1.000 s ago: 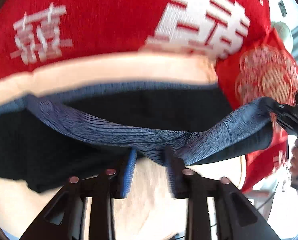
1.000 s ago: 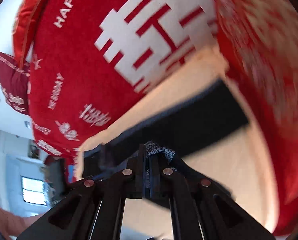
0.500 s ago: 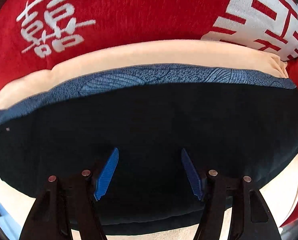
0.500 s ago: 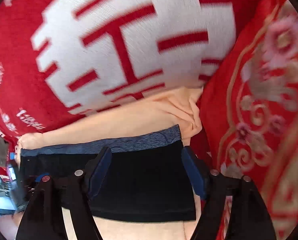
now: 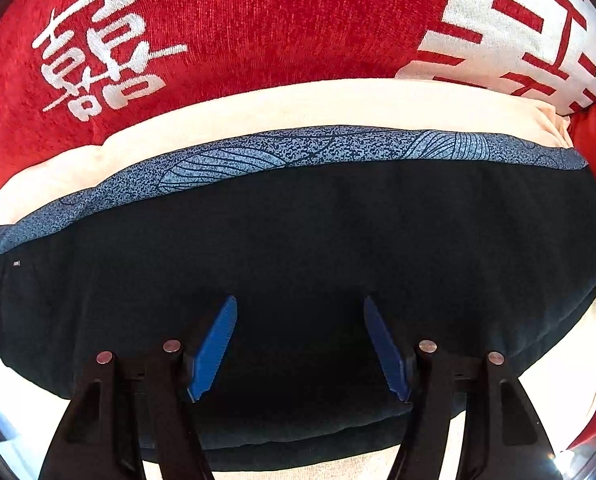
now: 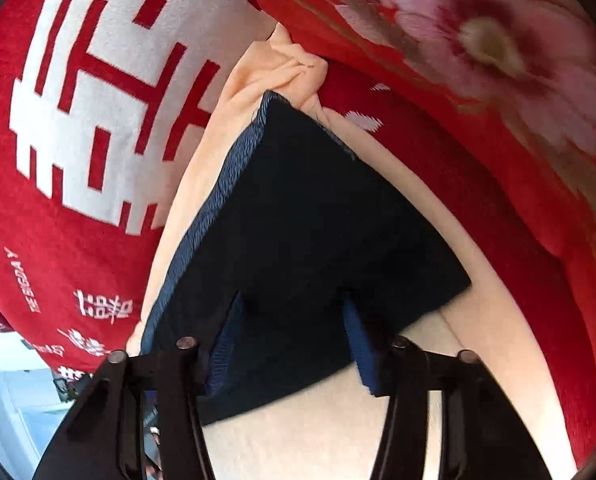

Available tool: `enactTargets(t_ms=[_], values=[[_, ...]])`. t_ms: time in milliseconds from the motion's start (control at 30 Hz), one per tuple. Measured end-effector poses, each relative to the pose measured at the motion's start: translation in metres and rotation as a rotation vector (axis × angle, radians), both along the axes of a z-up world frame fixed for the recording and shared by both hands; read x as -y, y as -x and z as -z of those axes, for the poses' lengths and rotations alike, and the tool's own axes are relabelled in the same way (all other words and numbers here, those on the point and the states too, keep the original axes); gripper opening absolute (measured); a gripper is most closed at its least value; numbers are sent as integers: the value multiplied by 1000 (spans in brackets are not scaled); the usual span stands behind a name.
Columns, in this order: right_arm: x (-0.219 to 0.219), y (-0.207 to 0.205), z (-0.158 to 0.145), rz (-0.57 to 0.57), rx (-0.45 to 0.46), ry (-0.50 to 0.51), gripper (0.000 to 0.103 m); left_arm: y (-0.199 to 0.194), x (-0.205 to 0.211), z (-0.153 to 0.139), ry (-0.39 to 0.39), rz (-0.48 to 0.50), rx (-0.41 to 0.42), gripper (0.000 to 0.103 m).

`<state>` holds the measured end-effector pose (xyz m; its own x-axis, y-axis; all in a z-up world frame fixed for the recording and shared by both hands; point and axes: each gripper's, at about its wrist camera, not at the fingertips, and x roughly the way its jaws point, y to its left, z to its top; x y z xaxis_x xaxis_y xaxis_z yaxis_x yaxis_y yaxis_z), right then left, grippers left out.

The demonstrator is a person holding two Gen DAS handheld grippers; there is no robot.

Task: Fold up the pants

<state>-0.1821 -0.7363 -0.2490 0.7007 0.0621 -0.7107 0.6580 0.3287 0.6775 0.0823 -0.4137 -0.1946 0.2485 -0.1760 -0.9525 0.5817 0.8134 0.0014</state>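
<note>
Dark fabric: the pants (image 5: 298, 248) lie folded flat on a cream cushion (image 5: 298, 104), black cloth with a blue speckled, leaf-patterned band (image 5: 298, 148) along the far edge.
Left gripper: the left gripper (image 5: 300, 344) has its blue fingers (image 5: 213, 344) spread wide, nothing between them; it sits over the near half of the pants, the black cloth filling the gap between the fingers and reaching well out to both sides. Whether the tips touch the cloth cannot be told.
Right gripper: the right gripper (image 6: 293, 344) is also spread wide and holds nothing; it is over the near corner of the pants (image 6: 310, 232), which run away from it at a slant, blue band (image 6: 205, 220) on the left.
Cushion in right view: cream surface (image 6: 478, 240) shows bare beside and below the pants.
Surroundings: a red pillow with white characters (image 5: 257, 28) stands just behind the cushion; a red floral cloth (image 6: 498, 60) rises on the right side.
</note>
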Motion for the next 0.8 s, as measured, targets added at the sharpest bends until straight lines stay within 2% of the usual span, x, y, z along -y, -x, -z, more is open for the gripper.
enactTargets(t_ms=[133, 200, 267, 300, 367, 400, 500, 533, 633, 800], values=[[-6, 5, -26, -47, 35, 22, 7, 7, -11, -14, 8, 10, -14, 67], [-19, 14, -37, -97, -2, 65, 8, 12, -19, -18, 1, 17, -11, 67], [-18, 16, -27, -117, -65, 71, 8, 14, -30, -14, -20, 0, -29, 67], [-14, 15, -12, -125, -109, 53, 11, 16, -33, -13, -27, -10, -37, 67], [-6, 14, 7, -143, -119, 11, 11, 13, -43, -10, -27, -42, -56, 67], [-7, 16, 5, -138, -109, 22, 15, 13, -50, -12, -14, -53, -55, 67], [-25, 18, -14, -132, -170, 116, 37, 8, -68, -16, -7, -60, -40, 67], [-34, 20, -20, -142, -173, 128, 39, 5, -77, -18, -8, -64, -33, 67], [-72, 10, -31, -218, -103, 100, 39, -9, -106, -25, -2, -85, -8, 67], [-178, -53, -20, -406, 49, -33, 39, -52, -162, -23, -53, -120, 51, 67]])
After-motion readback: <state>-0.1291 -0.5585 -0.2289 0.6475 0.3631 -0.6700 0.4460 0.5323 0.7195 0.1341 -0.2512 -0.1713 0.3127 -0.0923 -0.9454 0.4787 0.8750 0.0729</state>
